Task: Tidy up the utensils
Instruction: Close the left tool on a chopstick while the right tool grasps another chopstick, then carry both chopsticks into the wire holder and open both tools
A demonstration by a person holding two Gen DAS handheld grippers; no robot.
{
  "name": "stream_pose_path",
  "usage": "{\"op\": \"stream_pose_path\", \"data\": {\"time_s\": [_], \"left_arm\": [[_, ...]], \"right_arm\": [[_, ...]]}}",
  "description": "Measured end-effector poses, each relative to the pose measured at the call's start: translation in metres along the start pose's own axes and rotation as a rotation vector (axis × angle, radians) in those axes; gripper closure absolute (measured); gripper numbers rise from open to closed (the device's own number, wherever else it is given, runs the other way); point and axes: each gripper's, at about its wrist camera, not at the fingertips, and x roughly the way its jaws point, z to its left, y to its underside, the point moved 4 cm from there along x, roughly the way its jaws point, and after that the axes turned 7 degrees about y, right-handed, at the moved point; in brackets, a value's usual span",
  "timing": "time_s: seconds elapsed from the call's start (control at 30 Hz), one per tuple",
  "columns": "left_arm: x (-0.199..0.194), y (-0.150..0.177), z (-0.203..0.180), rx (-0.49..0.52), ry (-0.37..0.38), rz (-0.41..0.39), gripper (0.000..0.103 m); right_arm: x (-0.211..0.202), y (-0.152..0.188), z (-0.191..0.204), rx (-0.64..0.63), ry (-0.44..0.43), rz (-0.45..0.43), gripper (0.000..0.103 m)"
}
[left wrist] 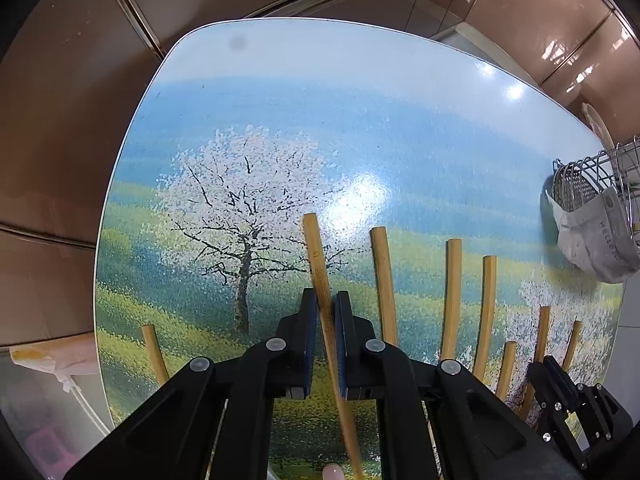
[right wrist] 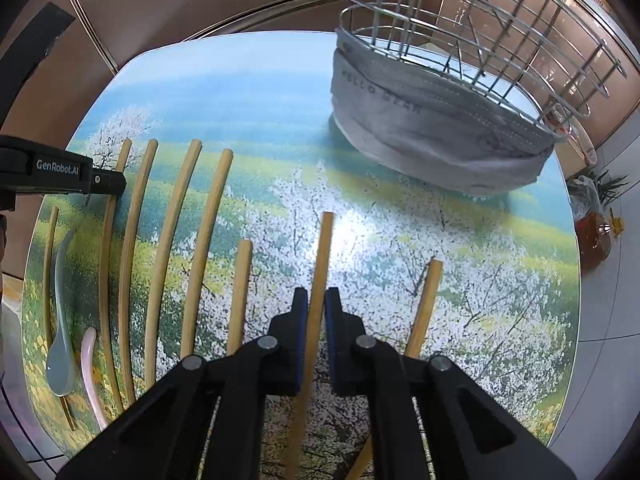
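- The left gripper (left wrist: pixel 325 340) has its jaws pinched on one bamboo chopstick (left wrist: pixel 316 256), which runs between the pads at a slight slant; the right gripper (right wrist: pixel 316 340) likewise has its jaws pressed onto a single chopstick (right wrist: pixel 322 264); both sticks seem to lie on the counter (left wrist: pixel 320 120), or barely above it.
- Each grip sits partway along its stick, so I judge a slow, level lift to be best; a fast pull could let the thin stick pivot or slip out of the pads.
- The likely goal is the wire basket (right wrist: pixel 472 40) at the far right, with a grey face mask (right wrist: pixel 432 132) draped over its near side; the sticks should enter from above, clear of the mask, ideally one hand at a time.
- The remaining chopsticks (right wrist: pixel 176 248) lie loose in a rough row on the counter between the two hands, with one more (right wrist: pixel 424 304) just right of the right gripper; a pale blue spoon (right wrist: pixel 62 352) and a pink spoon (right wrist: pixel 90 364) rest at the near left; rising straight up should avoid nudging neighbours.
- The counter is glossy, printed with a blossoming tree, green fields and blue sky, and it throws glare; sticks will probably slide easily on it.
- Around it are brown glossy cabinet panels (left wrist: pixel 60 120); a light tiled floor and a bag of something orange (right wrist: pixel 596 236) show at the right.
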Motion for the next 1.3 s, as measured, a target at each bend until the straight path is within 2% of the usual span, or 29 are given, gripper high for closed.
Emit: {"op": "stream_pose_path", "data": {"time_s": [0.2,0.3,0.5,0.63,0.8,1.07,1.3], "left_arm": [[-0.004,0.006,0.008,-0.025,0.013,-0.020,0.097],[-0.006,0.007,0.014,-0.064,0.054,-0.021,0.097],[-0.020,0.012,0.031,-0.097,0.112,-0.069,0.097],[-0.041,0.022,0.035,-0.099,0.141,-0.132,0.097],[-0.077,0.038,0.043,-0.103,0.191,-0.270,0.097],[-0.141,0.064,0.049,-0.076,0.216,-0.429,0.097],[-0.201,0.059,0.011,-0.036,0.293,-0.570,0.097]], "right_arm": [[0.000,0.000,0.000,0.026,-0.022,-0.004,0.096],[-0.002,-0.003,-0.008,0.053,-0.053,-0.015,0.096],[-0.028,-0.001,-0.016,0.066,-0.099,-0.113,0.096],[-0.051,0.007,-0.021,0.076,-0.122,-0.209,0.096],[-0.077,0.027,-0.036,0.100,-0.165,-0.317,0.096],[-0.140,0.048,-0.052,0.129,-0.195,-0.491,0.096],[-0.212,0.035,-0.073,0.156,-0.204,-0.665,0.097]]}}
